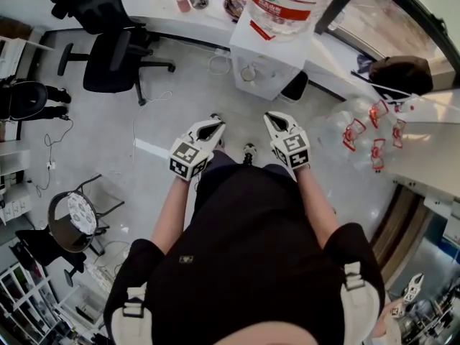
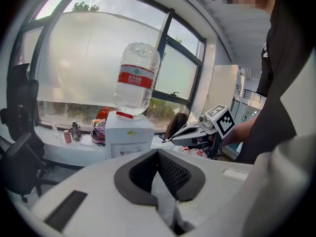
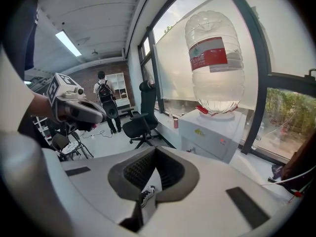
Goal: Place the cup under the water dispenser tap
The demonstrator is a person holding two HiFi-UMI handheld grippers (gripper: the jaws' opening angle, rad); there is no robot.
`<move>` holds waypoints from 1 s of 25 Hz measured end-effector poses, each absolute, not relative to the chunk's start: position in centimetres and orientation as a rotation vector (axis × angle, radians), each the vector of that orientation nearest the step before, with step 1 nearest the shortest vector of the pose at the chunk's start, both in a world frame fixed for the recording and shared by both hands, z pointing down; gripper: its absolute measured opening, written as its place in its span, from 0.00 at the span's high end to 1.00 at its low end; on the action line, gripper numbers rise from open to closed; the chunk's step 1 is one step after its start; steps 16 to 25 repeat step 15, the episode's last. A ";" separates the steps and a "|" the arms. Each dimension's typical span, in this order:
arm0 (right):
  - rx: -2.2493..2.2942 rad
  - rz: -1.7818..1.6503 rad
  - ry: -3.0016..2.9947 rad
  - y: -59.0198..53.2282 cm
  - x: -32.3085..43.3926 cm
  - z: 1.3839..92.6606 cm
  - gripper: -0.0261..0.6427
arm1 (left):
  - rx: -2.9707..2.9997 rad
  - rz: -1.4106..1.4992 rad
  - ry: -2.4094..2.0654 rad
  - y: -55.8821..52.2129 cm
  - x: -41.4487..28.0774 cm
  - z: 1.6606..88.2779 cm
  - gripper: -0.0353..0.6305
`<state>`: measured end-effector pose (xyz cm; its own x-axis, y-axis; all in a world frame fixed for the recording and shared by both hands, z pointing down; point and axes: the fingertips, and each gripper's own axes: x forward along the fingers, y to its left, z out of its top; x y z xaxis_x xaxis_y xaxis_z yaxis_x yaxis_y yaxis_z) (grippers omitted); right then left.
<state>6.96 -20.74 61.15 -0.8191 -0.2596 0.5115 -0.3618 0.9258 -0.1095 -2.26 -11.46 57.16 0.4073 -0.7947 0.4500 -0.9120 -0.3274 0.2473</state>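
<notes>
A white water dispenser point(image 1: 269, 56) with a big clear bottle point(image 1: 284, 2) on top stands against the window sill, ahead of both grippers. Its front also shows in the left gripper view point(image 2: 128, 137) and the right gripper view point(image 3: 210, 132). A small red cup point(image 1: 184, 4) stands on the sill left of the dispenser, next to a little bottle; the cup is also visible from the left gripper point(image 2: 67, 136). My left gripper point(image 1: 214, 123) and right gripper point(image 1: 272, 117) hover side by side over the floor, pointing at the dispenser, well short of it. Both are shut with nothing held.
A black office chair point(image 1: 115, 52) stands at the left and a round stool point(image 1: 72, 218) nearer left. Several empty water bottles point(image 1: 366, 139) lie at the right by a counter. A dark bag point(image 1: 399, 74) rests on the sill. A person with a backpack point(image 3: 104, 95) stands far back.
</notes>
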 end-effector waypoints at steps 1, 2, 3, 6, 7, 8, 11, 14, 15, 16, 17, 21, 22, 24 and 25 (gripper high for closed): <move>0.440 0.274 -2.578 -20.7 7.0 61.2 0.97 | 2.207 0.343 -1.456 -11.3 -2.2 57.2 0.95; 0.434 0.275 -2.578 -20.6 7.0 61.3 0.97 | 2.205 0.346 -1.458 -11.1 -2.2 57.2 0.95; 0.430 0.277 -2.580 -20.5 7.0 61.3 0.97 | 2.203 0.350 -1.459 -10.9 -2.2 57.3 0.95; 0.423 0.287 -2.584 -20.2 7.1 61.2 0.97 | 2.198 0.354 -1.465 -10.6 -2.1 57.2 0.95; 0.416 0.293 -2.578 -20.0 7.3 61.5 0.97 | 2.196 0.354 -1.468 -10.5 -2.1 57.2 0.95; 0.412 0.293 -2.575 -19.9 7.4 61.7 0.97 | 2.195 0.354 -1.470 -10.5 -2.0 57.2 0.95; 0.408 0.288 -2.575 -19.8 7.7 61.9 0.97 | 2.197 0.356 -1.471 -10.5 -1.7 57.1 0.95; 0.409 0.294 -2.576 -19.8 8.1 61.9 0.97 | 2.201 0.360 -1.471 -10.5 -1.1 57.0 0.95; 0.409 0.298 -2.576 -19.8 8.2 62.0 0.97 | 2.202 0.361 -1.471 -10.5 -0.9 57.0 0.95; 0.409 0.298 -2.576 -19.8 8.2 62.0 0.97 | 2.202 0.361 -1.471 -10.5 -0.9 57.0 0.95; 0.409 0.298 -2.576 -19.8 8.2 62.0 0.97 | 2.202 0.361 -1.471 -10.5 -0.9 57.0 0.95; 0.409 0.298 -2.576 -19.8 8.2 62.0 0.97 | 2.202 0.361 -1.471 -10.5 -0.9 57.0 0.95; 0.409 0.298 -2.576 -19.8 8.2 62.0 0.97 | 2.202 0.361 -1.471 -10.5 -0.9 57.0 0.95; 0.409 0.298 -2.576 -19.8 8.2 62.0 0.97 | 2.202 0.361 -1.471 -10.5 -0.9 57.0 0.95; 0.409 0.298 -2.576 -19.8 8.2 62.0 0.97 | 2.202 0.361 -1.471 -10.5 -0.9 57.0 0.95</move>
